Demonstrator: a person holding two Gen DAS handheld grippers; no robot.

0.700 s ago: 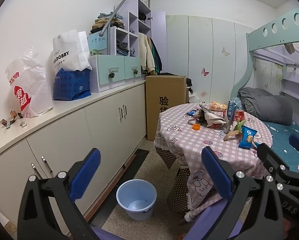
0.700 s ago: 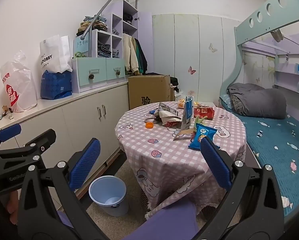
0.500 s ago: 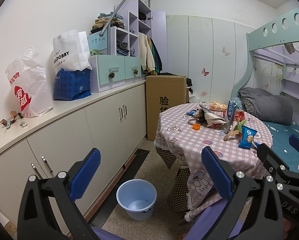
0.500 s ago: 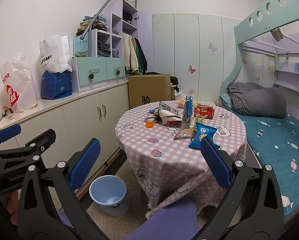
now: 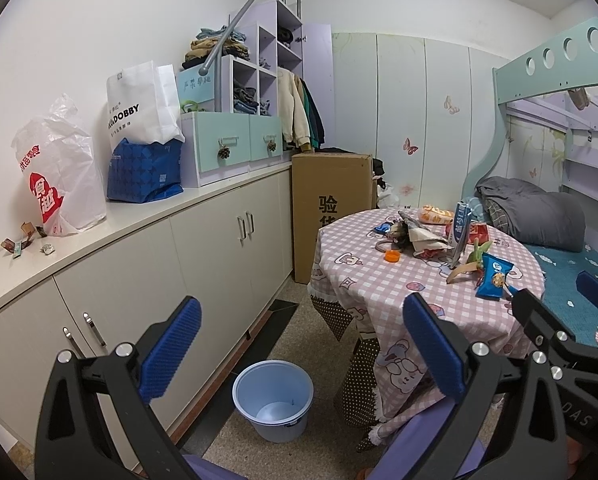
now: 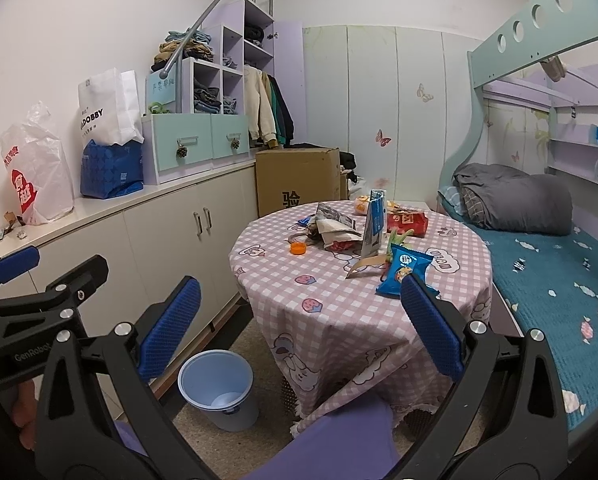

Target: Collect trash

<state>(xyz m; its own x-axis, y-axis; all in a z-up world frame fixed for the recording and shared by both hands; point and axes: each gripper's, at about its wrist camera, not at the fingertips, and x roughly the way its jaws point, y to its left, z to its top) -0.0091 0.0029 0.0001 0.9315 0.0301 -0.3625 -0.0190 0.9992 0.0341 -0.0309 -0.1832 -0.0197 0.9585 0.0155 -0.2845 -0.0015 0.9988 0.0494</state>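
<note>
Nothing has changed in the last moment, so no trash is collected yet. My left tongs point(image 5: 299, 344) and right tongs point(image 6: 299, 320) are both fully released and empty. The wrappers point(image 6: 403, 274) lie around the counter's point(image 6: 339, 292) middle and right edge; the bin point(image 6: 219, 388), probably empty, stands on the floor.

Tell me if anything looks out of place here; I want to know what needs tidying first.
Yes. Snack wrappers, a blue cookie packet, an orange bottle cap and crumpled paper litter the round table, while the blue bin beside it on the floor looks nearly empty. Small wrappers also lie on the counter.
</note>
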